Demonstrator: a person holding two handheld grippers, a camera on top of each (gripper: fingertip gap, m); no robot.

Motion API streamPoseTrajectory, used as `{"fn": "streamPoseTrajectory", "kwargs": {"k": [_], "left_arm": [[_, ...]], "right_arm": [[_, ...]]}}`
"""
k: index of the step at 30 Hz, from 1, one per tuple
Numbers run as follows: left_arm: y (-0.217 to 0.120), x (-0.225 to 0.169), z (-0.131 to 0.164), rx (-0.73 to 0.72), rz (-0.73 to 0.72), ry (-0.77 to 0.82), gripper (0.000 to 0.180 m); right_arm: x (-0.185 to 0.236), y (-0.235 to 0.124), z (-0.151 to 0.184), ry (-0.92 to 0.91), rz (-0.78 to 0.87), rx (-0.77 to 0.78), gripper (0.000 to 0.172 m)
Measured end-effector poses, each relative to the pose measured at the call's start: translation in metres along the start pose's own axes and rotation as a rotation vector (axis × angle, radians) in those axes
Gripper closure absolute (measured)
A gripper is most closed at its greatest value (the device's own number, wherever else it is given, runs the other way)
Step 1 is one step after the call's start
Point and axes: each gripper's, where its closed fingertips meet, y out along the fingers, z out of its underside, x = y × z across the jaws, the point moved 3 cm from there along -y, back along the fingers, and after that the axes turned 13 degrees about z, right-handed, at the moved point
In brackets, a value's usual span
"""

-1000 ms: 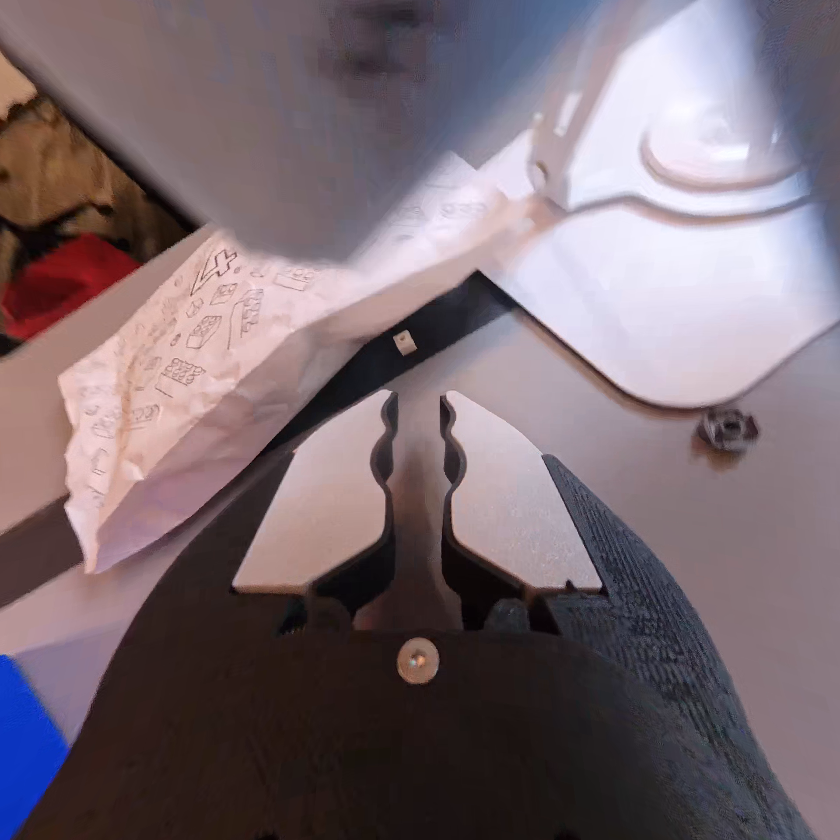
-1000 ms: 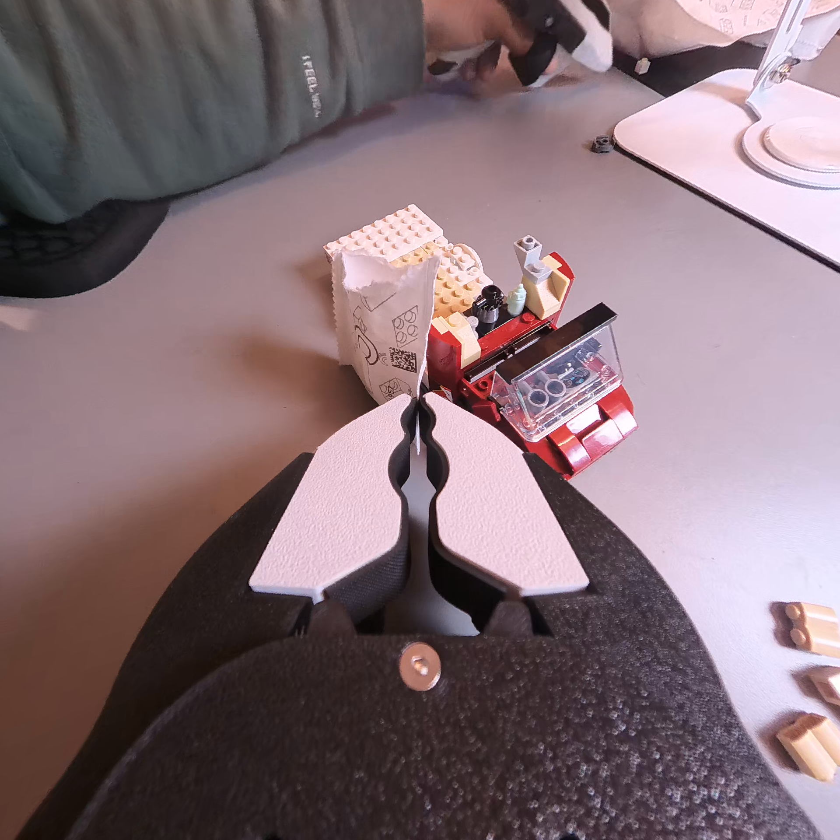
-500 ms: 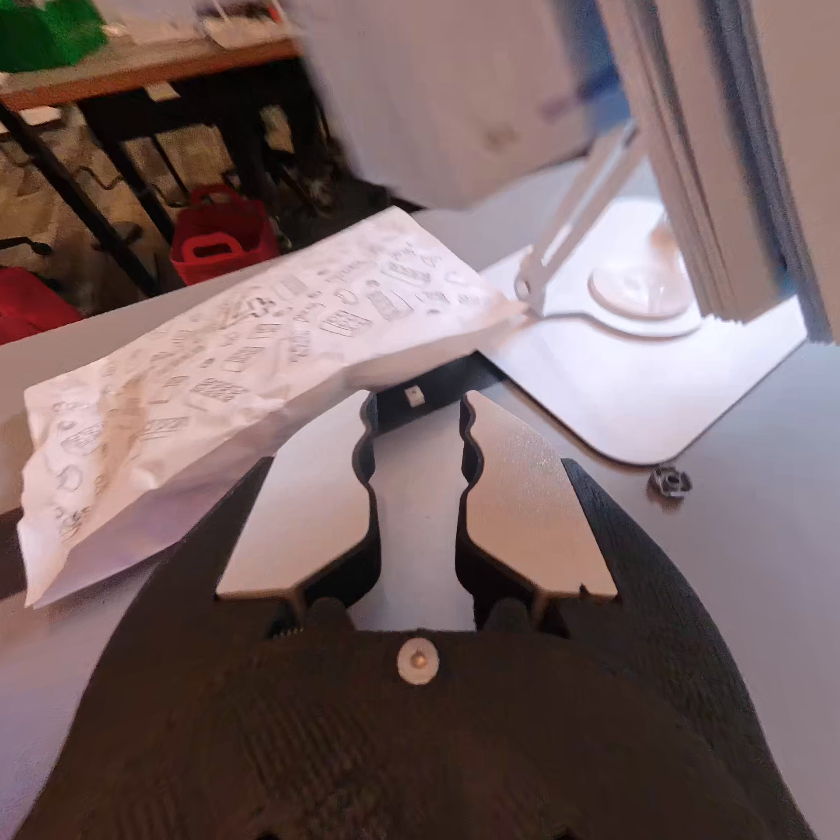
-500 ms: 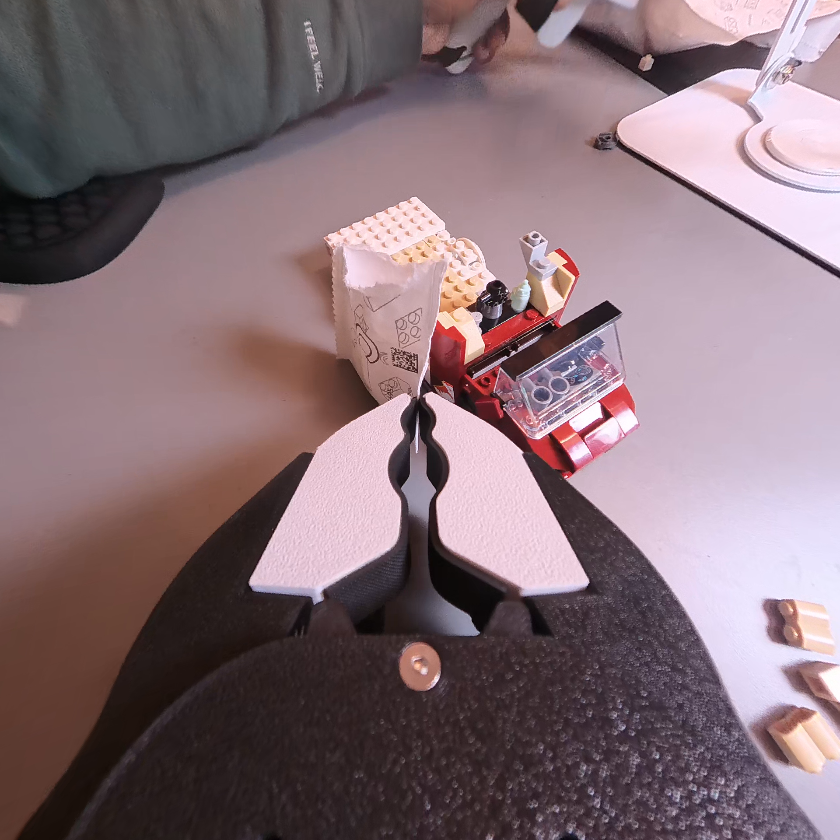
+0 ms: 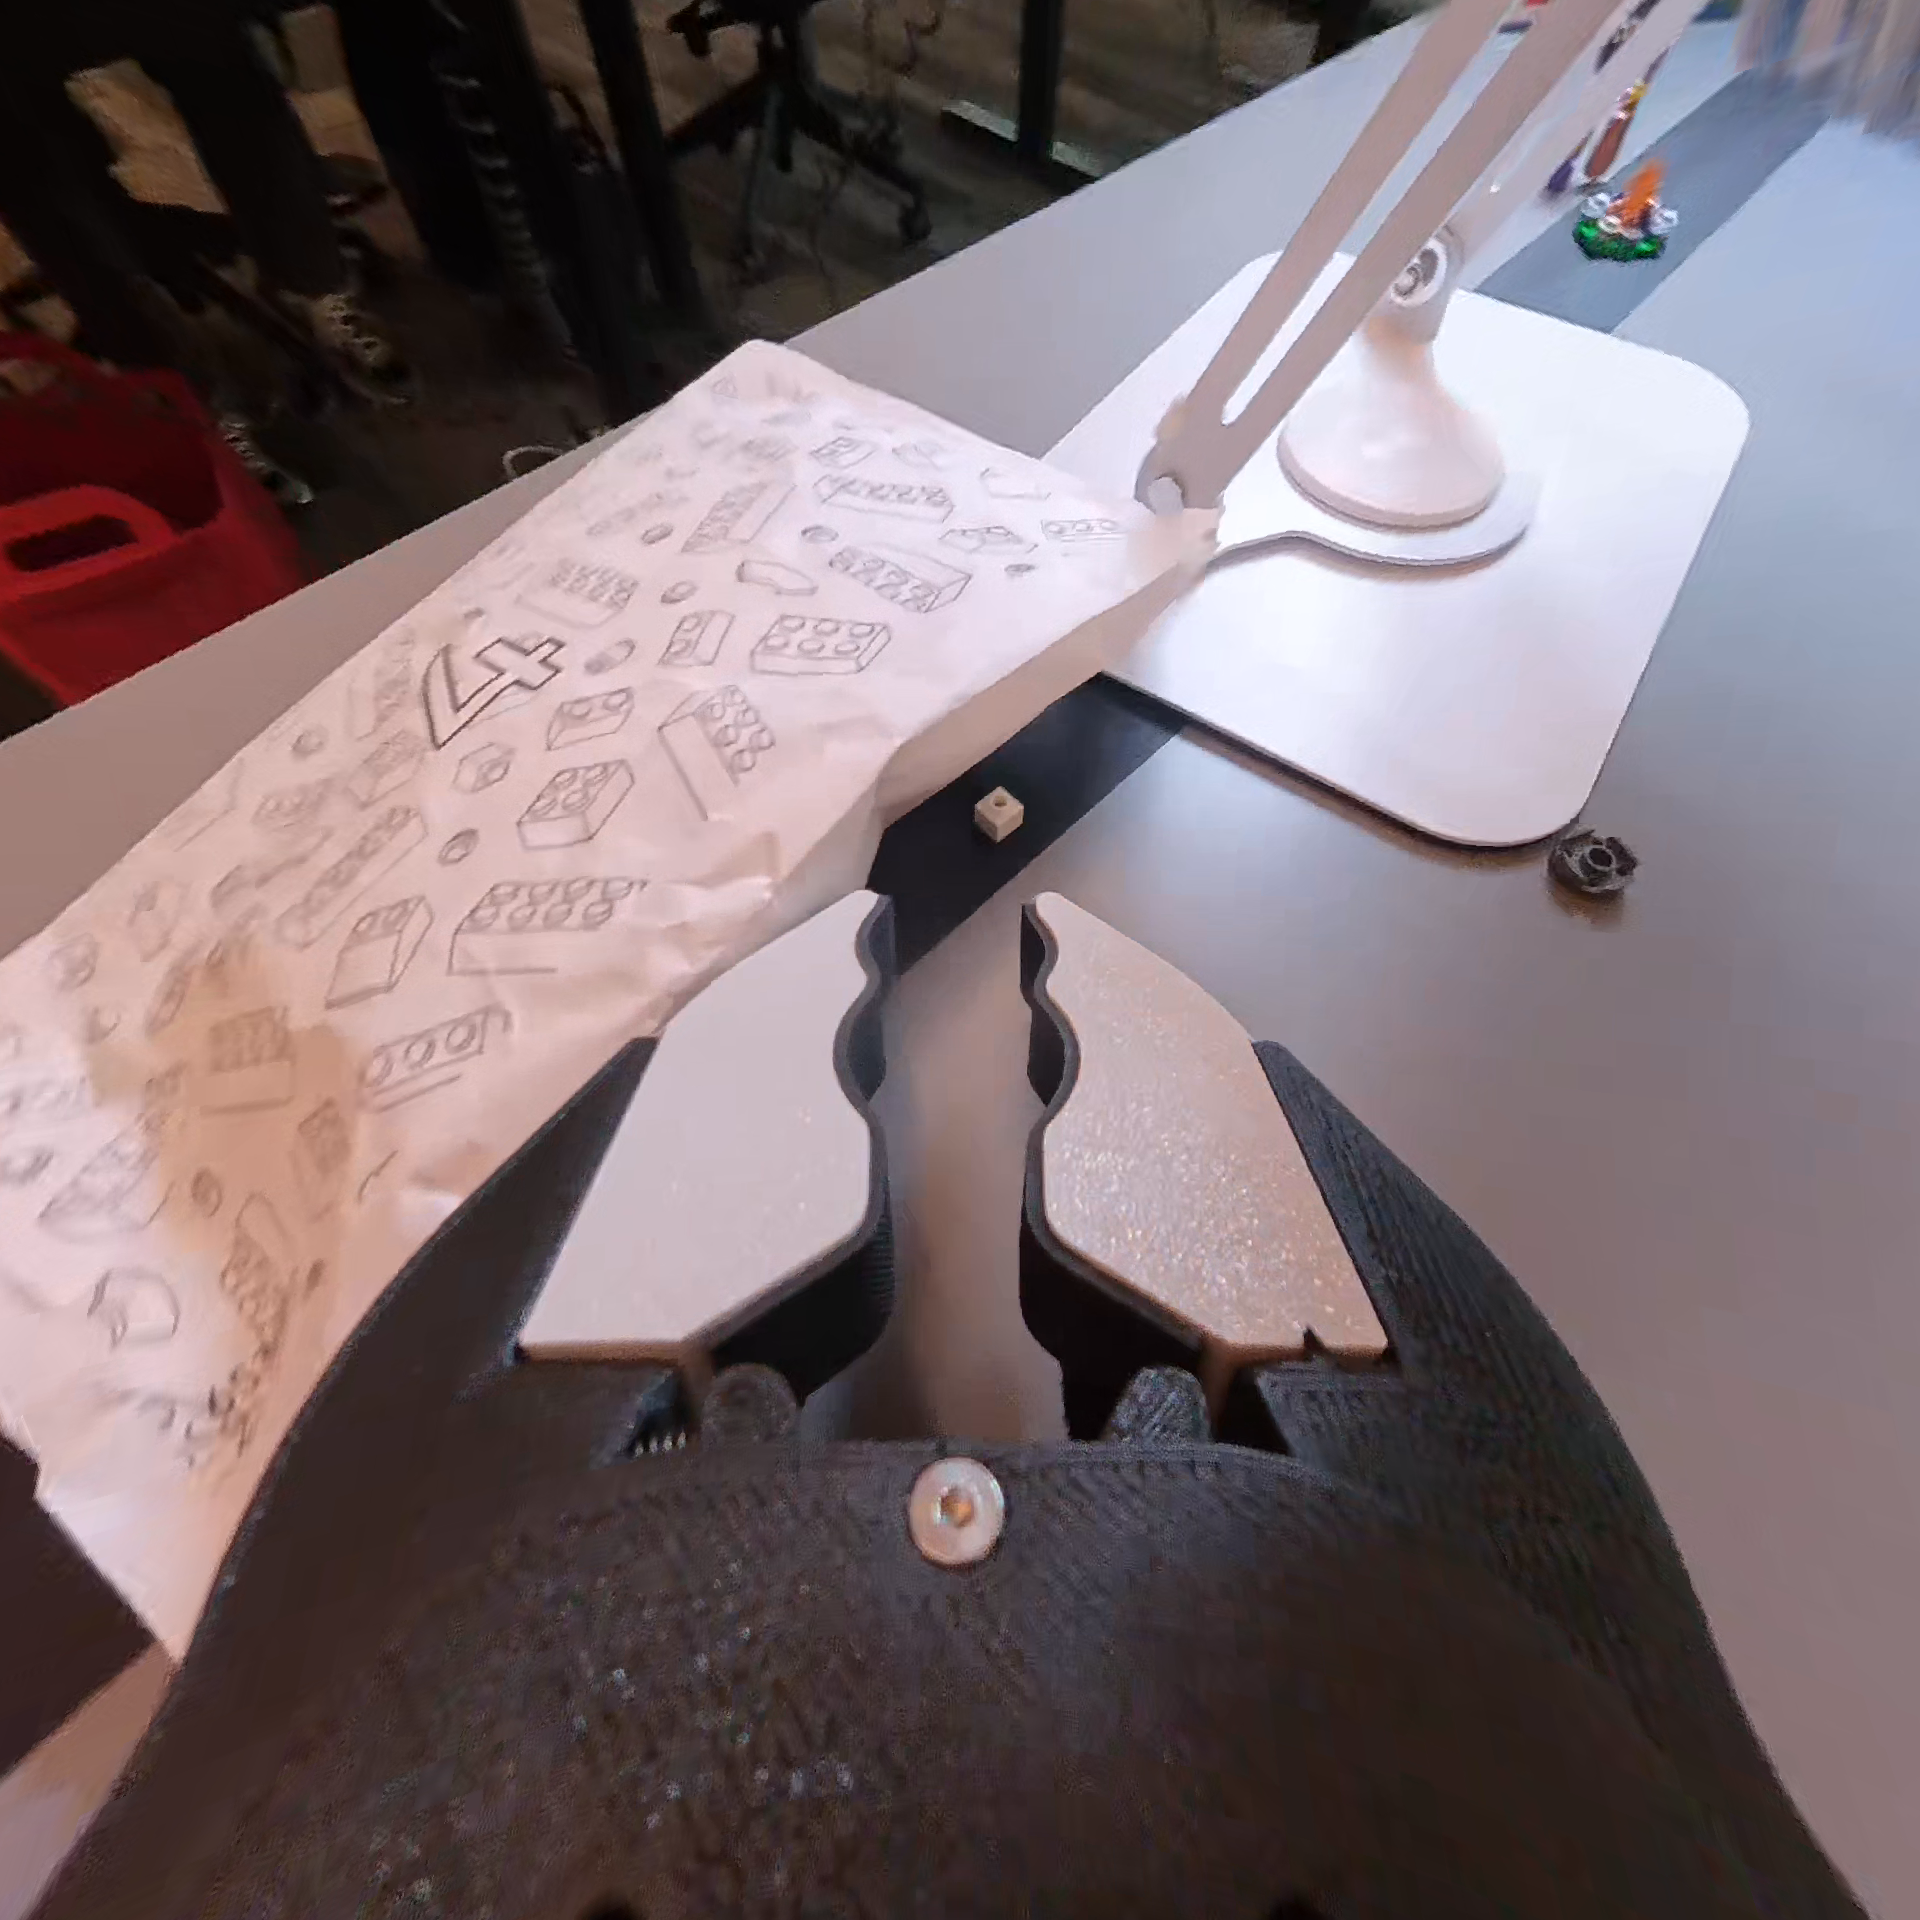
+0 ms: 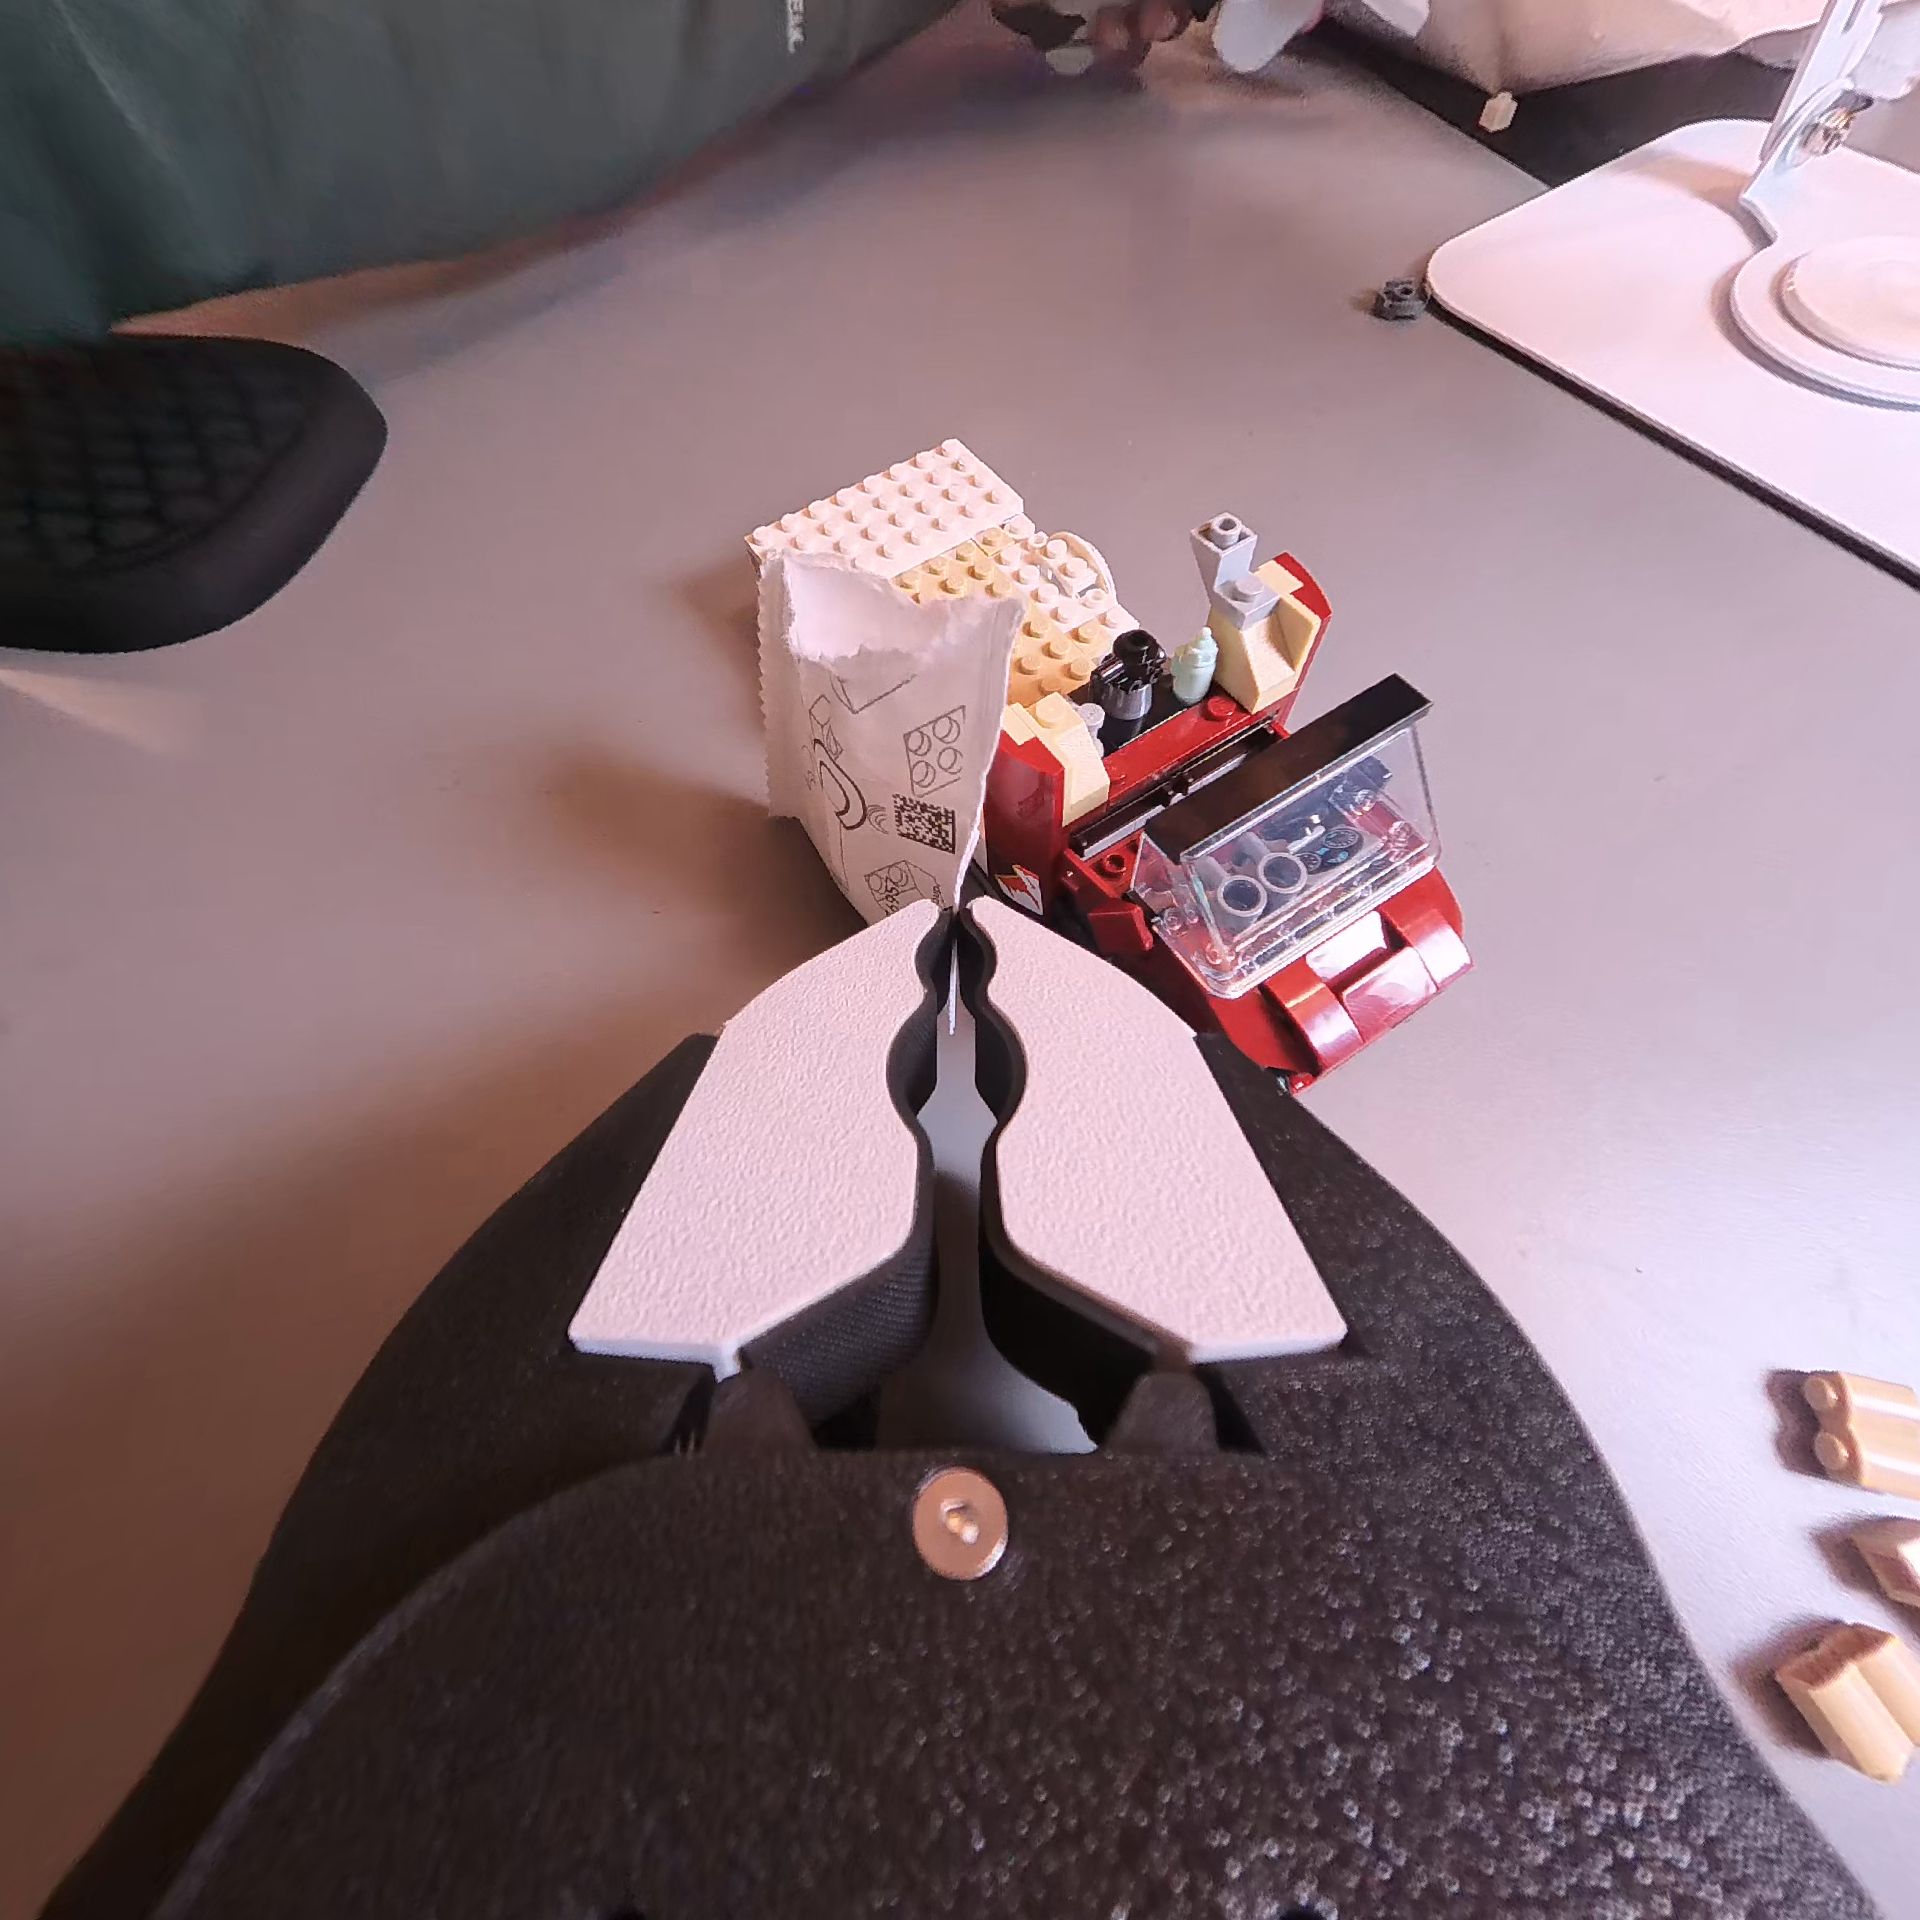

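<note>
The left gripper (image 5: 956, 914) hangs over the grey table (image 5: 1558, 1195) with its fingers parted and nothing between them. Just beyond its tips, slightly to the right, a tiny tan brick (image 5: 997, 812) sits on a black strip (image 5: 1049, 769) in the table top. A large white paper bag (image 5: 499, 831) printed with brick drawings lies to the left, its near edge right beside the left finger (image 5: 769, 1091). Farther right stands a white stand base (image 5: 1455, 644), with a small dark round piece (image 5: 1590, 860) by its near corner.

The right gripper (image 6: 956, 920) is clenched on a torn piece of white paper bag (image 6: 894, 748), its thin edge pinched between the two tips; the paper rises up and away from them. Just behind and to the right of it stands a dark red brick vehicle (image 6: 1247, 831) with a clear windscreen and white and tan plates on top. Several tan bricks (image 6: 1849, 1434) lie on the table at the near right. A green sleeve (image 6: 364, 114) lies across the far left.
</note>
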Motion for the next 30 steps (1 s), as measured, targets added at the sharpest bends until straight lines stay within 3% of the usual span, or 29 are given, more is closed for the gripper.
{"fn": "streamPoseTrajectory", "kwargs": {"k": [3, 6, 11, 15, 19, 21, 25, 30], "left_arm": [[0.017, -0.002, -0.003, 0.061, 0.084, 0.04, 0.158], [0.035, -0.003, 0.002, 0.175, 0.114, 0.076, 0.147], [0.043, 0.003, -0.004, 0.171, 0.105, 0.074, 0.137], [0.045, 0.002, -0.005, 0.17, 0.11, 0.082, 0.147], [0.048, 0.0, -0.007, 0.179, 0.105, 0.117, 0.171], [0.048, 0.0, -0.007, 0.187, 0.087, 0.134, 0.172], [0.04, 0.001, -0.004, 0.176, -0.029, 0.091, 0.173], [0.006, -0.013, 0.004, 0.102, -0.355, 0.071, 0.173]], "right_arm": [[-0.002, 0.0, 0.0, 0.022, -0.007, 0.006, 0.171], [-0.004, 0.0, 0.0, 0.051, -0.017, 0.009, 0.171], [-0.006, 0.001, 0.0, 0.073, -0.032, 0.012, 0.171], [-0.005, 0.001, 0.0, 0.077, -0.041, 0.015, 0.171], [-0.005, 0.001, 0.0, 0.075, -0.043, 0.017, 0.171], [-0.005, 0.001, 0.001, 0.074, -0.042, 0.016, 0.171], [-0.004, 0.0, 0.001, 0.065, -0.041, 0.015, 0.171], [-0.003, 0.0, 0.001, 0.042, -0.034, 0.012, 0.171]]}}
